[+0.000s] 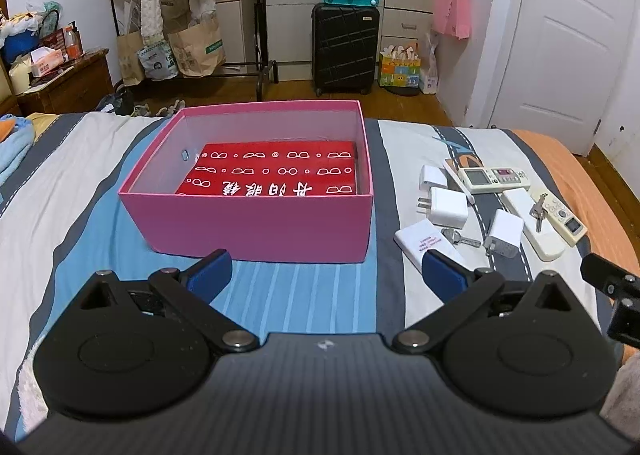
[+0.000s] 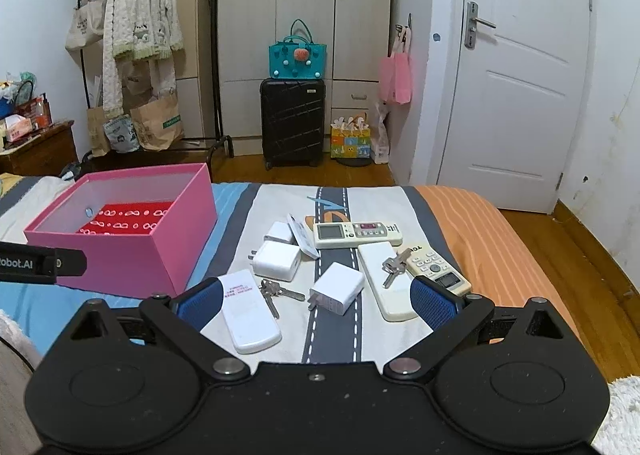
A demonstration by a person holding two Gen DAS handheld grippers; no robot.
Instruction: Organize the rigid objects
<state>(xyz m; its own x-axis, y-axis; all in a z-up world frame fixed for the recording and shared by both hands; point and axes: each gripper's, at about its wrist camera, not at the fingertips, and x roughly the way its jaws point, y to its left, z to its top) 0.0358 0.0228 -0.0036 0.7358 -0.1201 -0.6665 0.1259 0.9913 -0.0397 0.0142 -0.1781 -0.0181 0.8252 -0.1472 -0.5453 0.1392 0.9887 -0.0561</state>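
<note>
An open pink box (image 1: 256, 227) with a red printed sheet (image 1: 276, 171) inside sits on the bed; it also shows at left in the right wrist view (image 2: 132, 255). To its right lie white chargers (image 2: 277, 261) (image 2: 337, 289), a white power bank (image 2: 250, 311), keys (image 2: 276, 292) (image 2: 394, 265) and remotes (image 2: 356, 233) (image 2: 438, 269) (image 2: 384, 281). My left gripper (image 1: 326, 275) is open and empty, just in front of the box. My right gripper (image 2: 316, 305) is open and empty, over the near edge of the pile.
The bed (image 1: 72, 191) has a striped cover. Beyond its foot stand a black suitcase (image 1: 345, 49), a clothes rack with bags (image 1: 188, 15), a wardrobe and a white door (image 2: 516, 95). A wooden nightstand (image 1: 64, 83) is at far left.
</note>
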